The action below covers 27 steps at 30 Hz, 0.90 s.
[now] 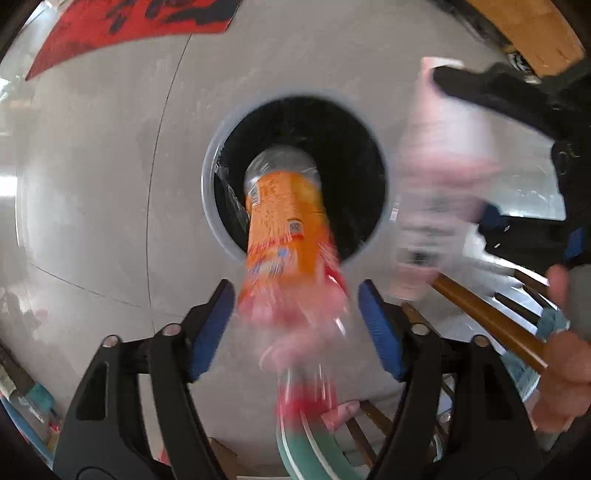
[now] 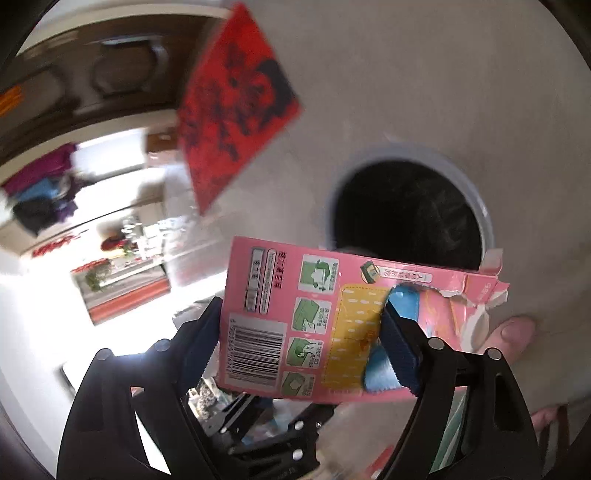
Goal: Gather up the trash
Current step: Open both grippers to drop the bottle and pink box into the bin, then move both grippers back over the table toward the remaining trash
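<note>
In the left wrist view I look straight down into a trash bin [image 1: 207, 177] with a grey rim and a black liner. A clear plastic bottle with an orange label [image 1: 284, 214] hangs blurred between the blue pads of my left gripper [image 1: 295, 291], base toward the bin mouth. The pads stand apart from it, so the gripper is open. My right gripper [image 2: 303, 314] is shut on a torn pink cardboard box [image 2: 280, 317], with one pad poking through its opening. The bin [image 2: 487, 229] lies just beyond it. The pink box [image 1: 443, 147] also shows blurred at the left view's upper right.
A red paper sheet with black characters [image 2: 236, 110] lies on the grey floor beyond the bin, also seen as the red sheet [image 1: 129, 26]. A person's hand [image 1: 565, 369] and wooden chair slats [image 1: 487, 317] sit at the lower right. A bright doorway [image 2: 110, 240] opens on the left.
</note>
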Each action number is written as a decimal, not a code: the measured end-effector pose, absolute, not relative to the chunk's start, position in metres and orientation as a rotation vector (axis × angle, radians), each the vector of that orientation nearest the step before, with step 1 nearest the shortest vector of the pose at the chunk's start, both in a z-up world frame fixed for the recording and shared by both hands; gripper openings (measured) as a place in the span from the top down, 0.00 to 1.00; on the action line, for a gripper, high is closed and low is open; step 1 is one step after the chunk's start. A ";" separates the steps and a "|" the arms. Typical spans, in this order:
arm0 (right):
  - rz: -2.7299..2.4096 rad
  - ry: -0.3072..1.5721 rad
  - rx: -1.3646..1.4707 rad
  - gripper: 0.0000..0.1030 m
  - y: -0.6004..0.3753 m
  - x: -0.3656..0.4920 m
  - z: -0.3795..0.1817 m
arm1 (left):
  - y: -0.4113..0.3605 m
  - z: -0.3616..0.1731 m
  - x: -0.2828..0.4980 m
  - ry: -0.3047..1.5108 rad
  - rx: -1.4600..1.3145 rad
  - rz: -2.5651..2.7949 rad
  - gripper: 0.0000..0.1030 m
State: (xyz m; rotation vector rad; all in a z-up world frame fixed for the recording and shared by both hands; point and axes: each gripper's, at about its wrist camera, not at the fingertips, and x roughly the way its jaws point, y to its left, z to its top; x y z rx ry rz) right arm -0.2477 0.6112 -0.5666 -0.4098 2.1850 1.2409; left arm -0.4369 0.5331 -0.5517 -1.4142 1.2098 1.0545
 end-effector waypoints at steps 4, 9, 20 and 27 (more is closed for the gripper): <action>1.200 2.146 -0.561 0.15 0.615 -0.253 -0.586 | 0.545 -0.574 -0.432 1.245 -1.451 1.068 0.21; 1.240 2.058 -0.527 0.15 0.609 -0.229 -0.542 | 0.540 -0.532 -0.431 1.282 -1.355 1.073 0.21; 1.493 1.477 -0.309 0.15 0.480 -0.110 -0.178 | 0.520 -0.271 -0.344 1.195 -0.961 0.869 0.17; 1.182 1.200 -0.144 0.15 0.301 0.009 -0.040 | 0.450 -0.138 -0.189 1.112 -0.644 0.496 0.13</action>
